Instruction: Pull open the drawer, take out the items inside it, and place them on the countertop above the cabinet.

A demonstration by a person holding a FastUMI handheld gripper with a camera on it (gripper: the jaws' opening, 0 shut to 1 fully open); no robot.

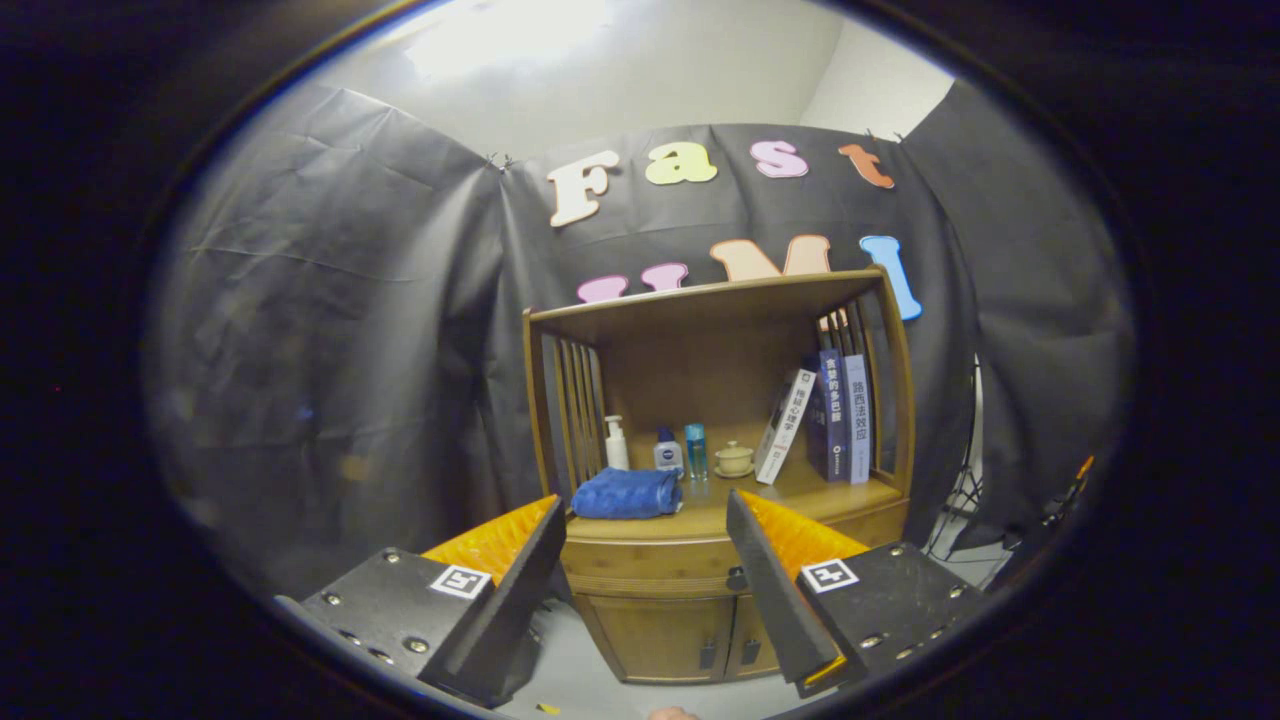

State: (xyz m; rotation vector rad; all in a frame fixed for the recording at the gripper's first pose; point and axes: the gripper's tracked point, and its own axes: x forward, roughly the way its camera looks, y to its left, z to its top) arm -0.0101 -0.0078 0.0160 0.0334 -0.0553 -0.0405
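1. Progress: as far as I can judge, nothing of the task is done. The drawer (650, 577) sits flush and closed in the front of the cabinet (665, 610), so pulling it open, lifting out its contents and setting them up top are all left to do.

2. The tongs (645, 575) are spread wide and hold nothing. They hang in front of the cabinet, well apart from it, and the drawer front shows in the gap between the 2 fingers.

3. The drawer is a shallow wooden band running the width of the cabinet, directly under the bench (720, 512) and above the 2 lower doors (690, 640). A small dark knob (736, 578) shows on it, just beside the right finger's inner edge. What lies inside is hidden.

4. The bench is the wooden top of the cabinet, roofed by an open hutch with slatted sides. It already carries a folded blue towel (628, 494) at the front left, a white pump bottle (616, 444), a small dark-capped bottle (668, 451), a slim blue bottle (696, 450), a pale lidded cup (734, 459) and a few books (830, 420) leaning at the right.

5. Judgement: bare wood at the front, to the right of the towel, looks like the likeliest spot for whatever comes out.
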